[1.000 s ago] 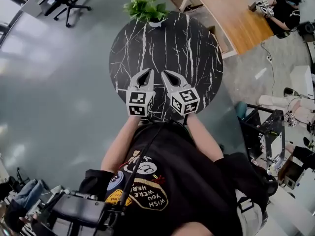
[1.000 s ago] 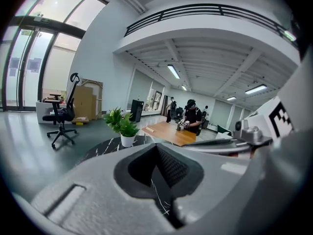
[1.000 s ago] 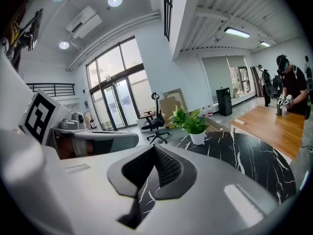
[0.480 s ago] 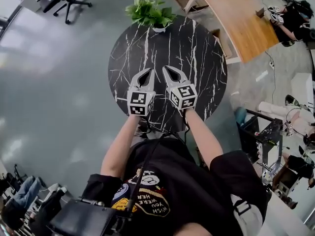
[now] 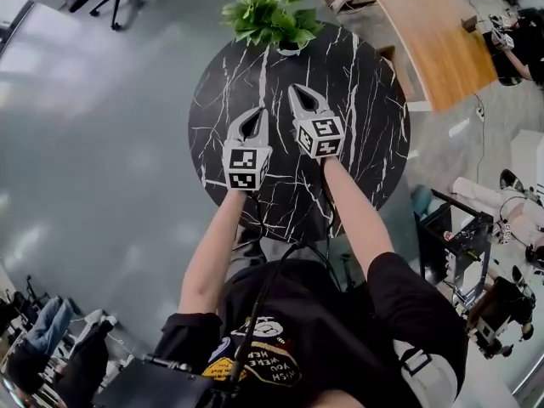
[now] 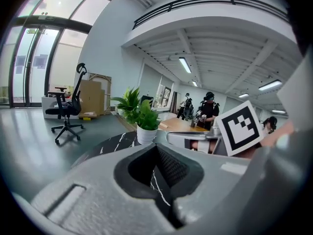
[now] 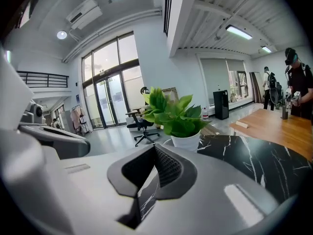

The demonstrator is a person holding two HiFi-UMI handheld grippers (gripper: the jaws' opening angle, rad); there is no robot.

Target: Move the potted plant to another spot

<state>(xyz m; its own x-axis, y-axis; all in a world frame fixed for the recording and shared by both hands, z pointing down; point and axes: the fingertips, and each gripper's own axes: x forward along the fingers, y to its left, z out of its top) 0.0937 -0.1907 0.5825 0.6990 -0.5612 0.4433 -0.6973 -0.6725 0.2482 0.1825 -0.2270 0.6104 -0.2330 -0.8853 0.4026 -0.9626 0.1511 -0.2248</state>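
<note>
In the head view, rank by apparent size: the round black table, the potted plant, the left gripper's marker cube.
round black table
potted plant
marker cube on left gripper, though nearer the camera

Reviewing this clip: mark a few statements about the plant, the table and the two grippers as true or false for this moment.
1. The potted plant stands near the far edge of the round black marble table. True.
2. The right gripper has its fingers closed on the pot. False: its fingers are together with nothing between them, and it is short of the plant.
3. The plant sits in a black pot. False: the pot is white.
4. The left gripper is over the table, apart from the plant, with its fingers together. True.
</note>
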